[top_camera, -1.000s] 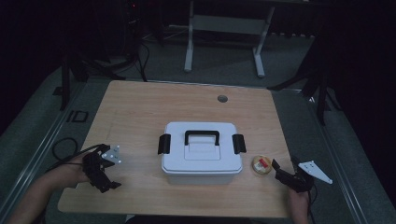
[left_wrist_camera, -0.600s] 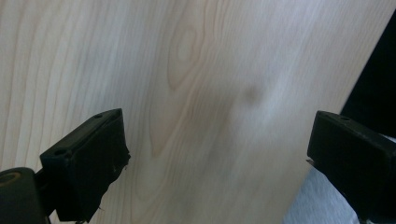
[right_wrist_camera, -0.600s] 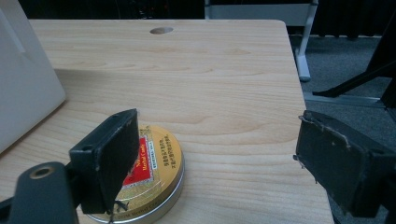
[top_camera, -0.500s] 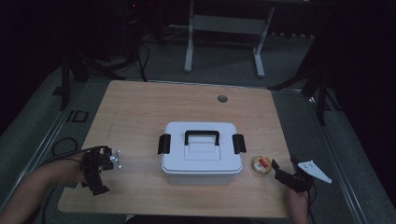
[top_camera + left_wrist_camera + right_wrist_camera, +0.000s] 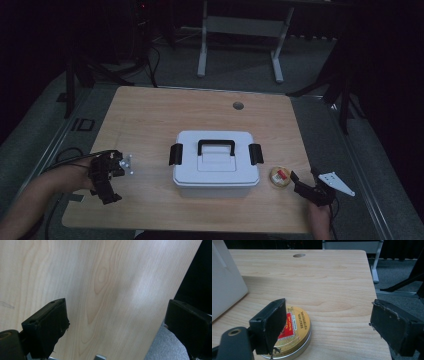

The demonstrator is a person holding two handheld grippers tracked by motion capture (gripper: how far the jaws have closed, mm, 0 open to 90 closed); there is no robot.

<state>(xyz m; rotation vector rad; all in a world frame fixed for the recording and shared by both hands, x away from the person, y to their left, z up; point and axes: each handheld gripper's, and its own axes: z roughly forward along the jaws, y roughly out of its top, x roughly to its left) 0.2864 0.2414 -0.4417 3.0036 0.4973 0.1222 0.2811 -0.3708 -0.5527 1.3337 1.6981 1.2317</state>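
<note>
Right gripper view: right gripper (image 5: 327, 322) spread wide with nothing between the jaws, left jaw just in front of the round gold tin (image 5: 292, 336) lying flat by the white box (image 5: 227, 282). High view: left gripper (image 5: 106, 176) gaping too, empty, over bare table (image 5: 150, 120), well apart from box and tin.

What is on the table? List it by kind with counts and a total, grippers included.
White storage box with black handle and latches: 1
Round gold tin with red label: 1
Handheld grippers, left gripper and right gripper, both with jaws apart: 2
Total: 4
</note>
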